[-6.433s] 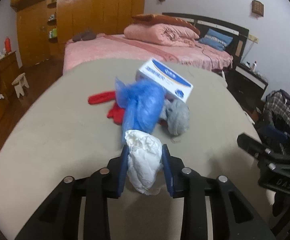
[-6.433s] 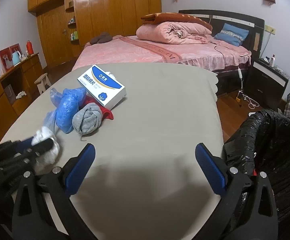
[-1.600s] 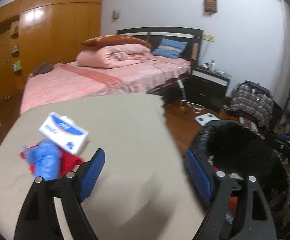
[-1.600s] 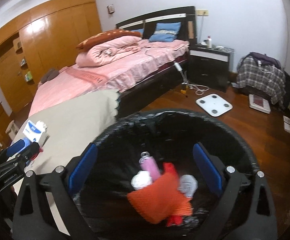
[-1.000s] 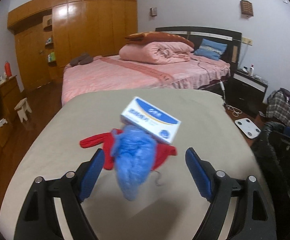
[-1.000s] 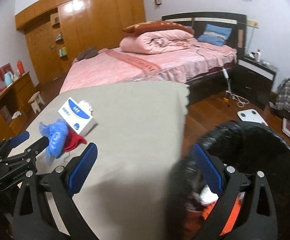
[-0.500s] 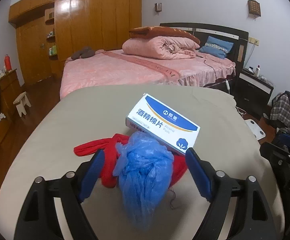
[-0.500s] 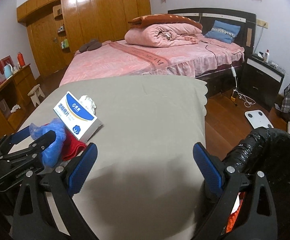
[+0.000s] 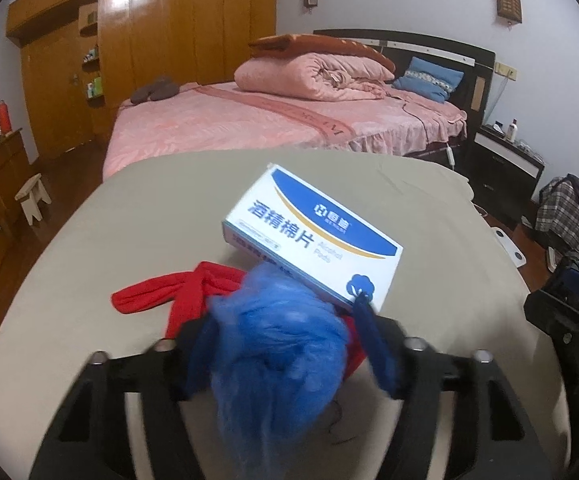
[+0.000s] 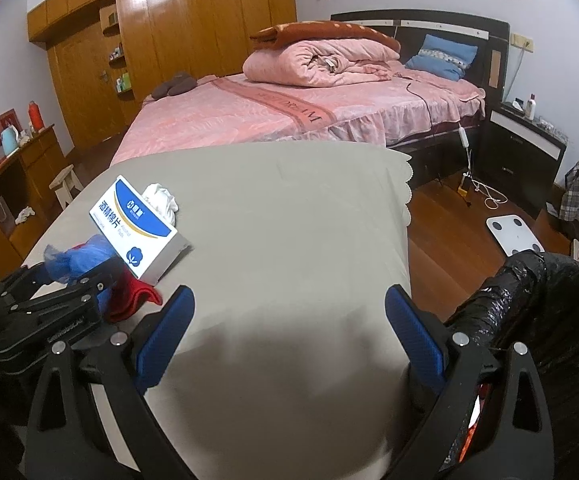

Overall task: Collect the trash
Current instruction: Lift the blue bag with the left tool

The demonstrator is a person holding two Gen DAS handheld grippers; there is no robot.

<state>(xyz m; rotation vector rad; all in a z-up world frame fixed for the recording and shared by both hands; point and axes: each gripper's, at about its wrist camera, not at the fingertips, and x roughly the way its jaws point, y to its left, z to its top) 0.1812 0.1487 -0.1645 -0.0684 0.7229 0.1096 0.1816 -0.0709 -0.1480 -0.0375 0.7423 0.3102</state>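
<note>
At the table, beside the trash bin lined in black, I am going for the next piece of litter. My left gripper has just been closing its jaws around the crumpled blue plastic bag, which half a second ago was lying between wide-open fingers; whether the pads are pressing it yet is lost in blur. The bag is sitting on a red cloth, against the white and blue box. My right gripper is hanging open and empty near the bin.
</note>
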